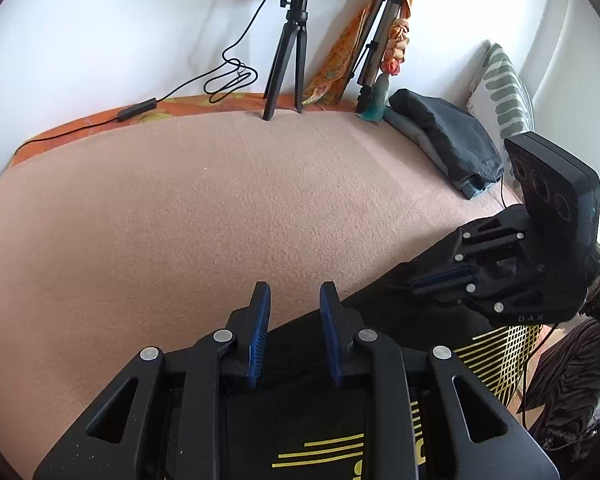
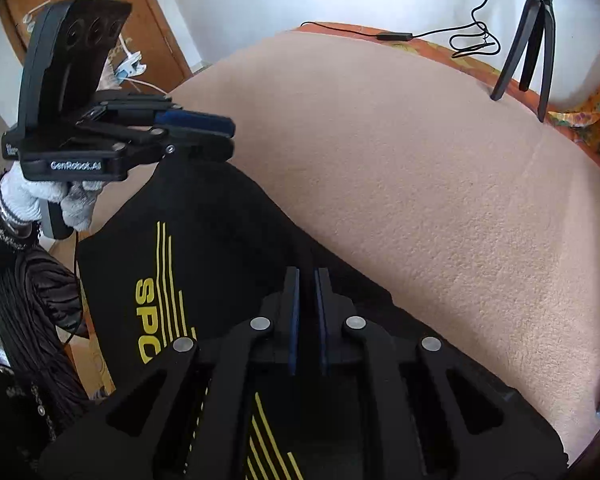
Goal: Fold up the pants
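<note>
We hold black sport pants [image 2: 204, 248] at the bed's [image 1: 180, 208] near edge.
Our left tongs [image 1: 294, 300] pinch their fabric at 6 o'clock; right tongs [image 2: 307, 280] are pressed together on it.

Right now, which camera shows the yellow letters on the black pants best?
The right wrist view: the yellow letters read "SP" plainly on the black pants. The left wrist view shows mostly yellow stripes; its lettering is nearly hidden.

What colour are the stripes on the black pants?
Yellow, on the black pants; the right wrist view shows them best.
</note>
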A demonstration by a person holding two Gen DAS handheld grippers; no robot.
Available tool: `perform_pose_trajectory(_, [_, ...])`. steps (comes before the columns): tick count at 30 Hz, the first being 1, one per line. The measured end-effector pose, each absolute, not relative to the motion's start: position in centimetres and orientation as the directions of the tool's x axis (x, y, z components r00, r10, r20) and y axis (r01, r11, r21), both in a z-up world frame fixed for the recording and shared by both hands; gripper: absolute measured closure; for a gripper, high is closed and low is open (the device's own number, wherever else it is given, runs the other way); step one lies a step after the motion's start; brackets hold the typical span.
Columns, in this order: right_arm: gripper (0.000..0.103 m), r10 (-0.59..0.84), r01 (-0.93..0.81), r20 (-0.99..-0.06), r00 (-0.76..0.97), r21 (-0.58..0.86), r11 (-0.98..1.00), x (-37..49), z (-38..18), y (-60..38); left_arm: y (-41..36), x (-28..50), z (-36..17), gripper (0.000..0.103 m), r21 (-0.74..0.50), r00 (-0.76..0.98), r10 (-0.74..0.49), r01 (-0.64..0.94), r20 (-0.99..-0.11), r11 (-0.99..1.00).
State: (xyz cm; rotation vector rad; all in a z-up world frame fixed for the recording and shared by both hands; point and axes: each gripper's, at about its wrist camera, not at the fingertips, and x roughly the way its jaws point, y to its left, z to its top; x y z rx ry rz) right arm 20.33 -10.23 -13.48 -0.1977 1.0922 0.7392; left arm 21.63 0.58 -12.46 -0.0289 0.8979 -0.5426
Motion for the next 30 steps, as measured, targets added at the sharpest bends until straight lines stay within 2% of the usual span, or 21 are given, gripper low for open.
perform_pose_trajectory(3, [0.095, 0.436, -0.681, -0.86, 0.264, 0.154, 0.716, 19.3, -13.2, -9.5, -0.5, 21.8, -12.4, 0.08, -0.225, 0.497, -0.453, 0.452, -0.74, 0.863])
perform_pose_trajectory(7, [0.095, 0.453, -0.695, -0.858, 0.242, 0.172, 0.698, 18.3, -13.0, -10.0, -1.1, 21.7, -12.7, 0.08, -0.248, 0.466, -0.481, 0.475, -0.743, 0.844])
perform_pose_trajectory(14, [0.095, 0.451, -0.728, -0.883, 0.129, 0.224, 0.648, 16.5, -14.7, -9.4, -2.0, 19.0, -15.6, 0.08, -0.205, 0.382, -0.452, 0.536, -0.806, 0.819])
perform_pose_trajectory(19, [0.095, 0.547, -0.691, -0.819, 0.174, 0.294, 0.66, 17.9, -11.8, -11.5, -1.6, 18.1, -16.0, 0.08, -0.218, 0.377, -0.471, 0.548, -0.798, 0.808])
perform_pose_trajectory(24, [0.095, 0.422, -0.607, -0.857, 0.297, 0.172, 0.776, 22.4, -12.7, -11.7, -2.0, 17.8, -15.9, 0.08, -0.191, 0.374, -0.464, 0.575, -0.803, 0.795])
perform_pose_trajectory(30, [0.095, 0.419, -0.623, -0.881, 0.219, 0.204, 0.755, 22.2, -14.8, -11.4, -1.9, 18.0, -14.7, 0.08, -0.227, 0.373, -0.499, 0.576, -0.782, 0.785])
